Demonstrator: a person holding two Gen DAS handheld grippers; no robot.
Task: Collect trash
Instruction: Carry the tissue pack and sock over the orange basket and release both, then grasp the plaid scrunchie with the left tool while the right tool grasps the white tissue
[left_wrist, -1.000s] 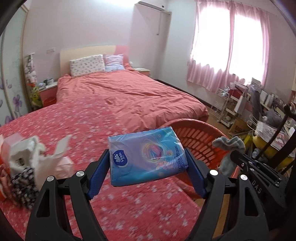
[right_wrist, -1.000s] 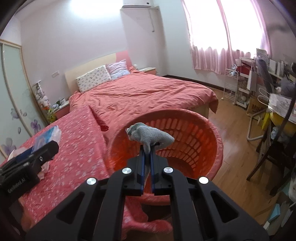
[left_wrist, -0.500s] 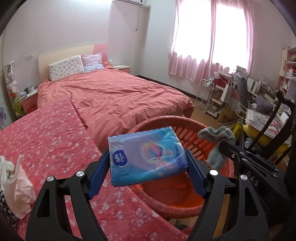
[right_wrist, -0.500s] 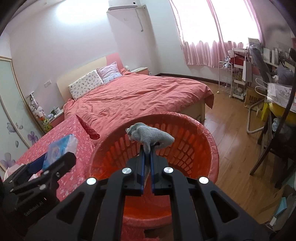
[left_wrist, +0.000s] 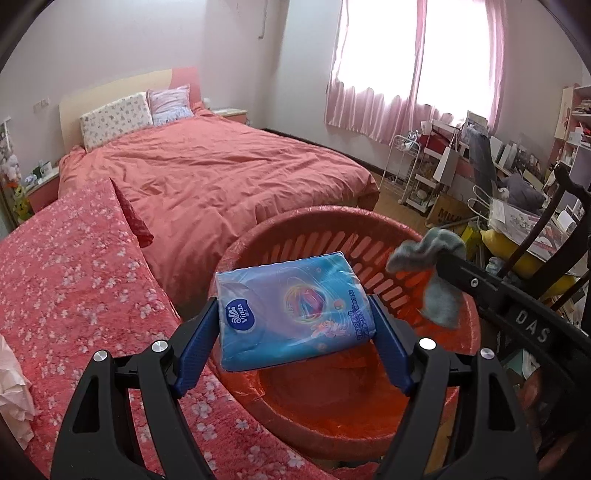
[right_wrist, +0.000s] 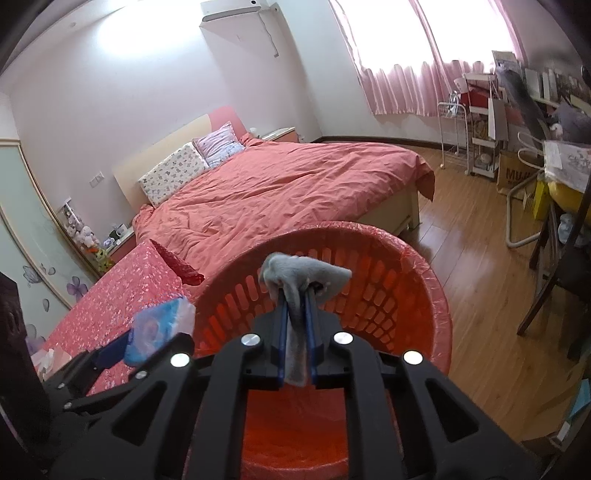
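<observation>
The step in hand is the drop: both grippers hang over the red basket (right_wrist: 436, 295), which stands on the floor at the edge of the table with the flowered red cloth (left_wrist: 74, 280).

The left gripper (left_wrist: 295, 325) has its jaws spread wide and pressed on the 2 ends of a blue tissue pack (left_wrist: 291, 310), which it holds flat above the near side of the basket's mouth.

The right gripper (right_wrist: 297, 306) has a grey cloth (right_wrist: 303, 273) between its jaws. Those jaws have just been opening a little; a narrow gap now shows on either side of the cloth, which drapes over the fingertips and hangs down between them, so the grip looks slack. In the left wrist view the cloth (left_wrist: 432, 273) dangles over the basket's far side.

Next, the right jaws probably need to part further so the cloth slides free and falls inside. Then the left jaws should widen to let the pack drop, with both grippers kept within the rim.
</observation>
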